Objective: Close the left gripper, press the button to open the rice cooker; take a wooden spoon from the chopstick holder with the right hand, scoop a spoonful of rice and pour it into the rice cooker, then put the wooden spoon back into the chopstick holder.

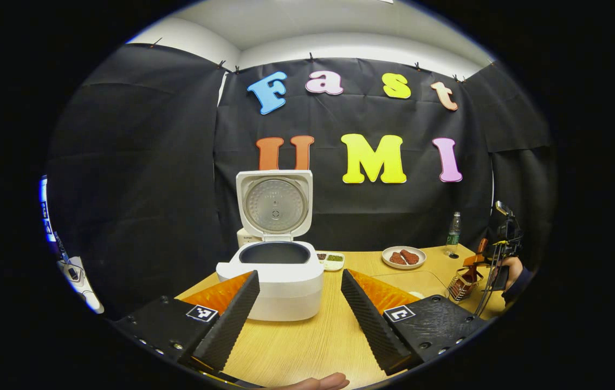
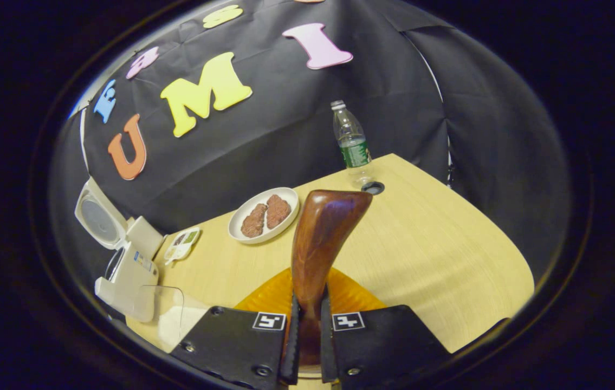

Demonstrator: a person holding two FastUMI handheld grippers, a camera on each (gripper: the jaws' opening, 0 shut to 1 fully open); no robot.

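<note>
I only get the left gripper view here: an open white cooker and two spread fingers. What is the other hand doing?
Observer: In the right gripper view, the right gripper is shut on the wooden spoon, gripping its handle.
Operator: Is there any rice on the spoon?
Observer: I cannot tell; I see just the brown handle rising from between the fingers.
Operator: What is on that plate far back on the table?
Observer: The white plate holds two reddish-brown pieces of food, side by side.
Operator: And the bottle behind it?
Observer: The clear bottle stands upright by the table's far edge, next to a round hole in the tabletop.
</note>
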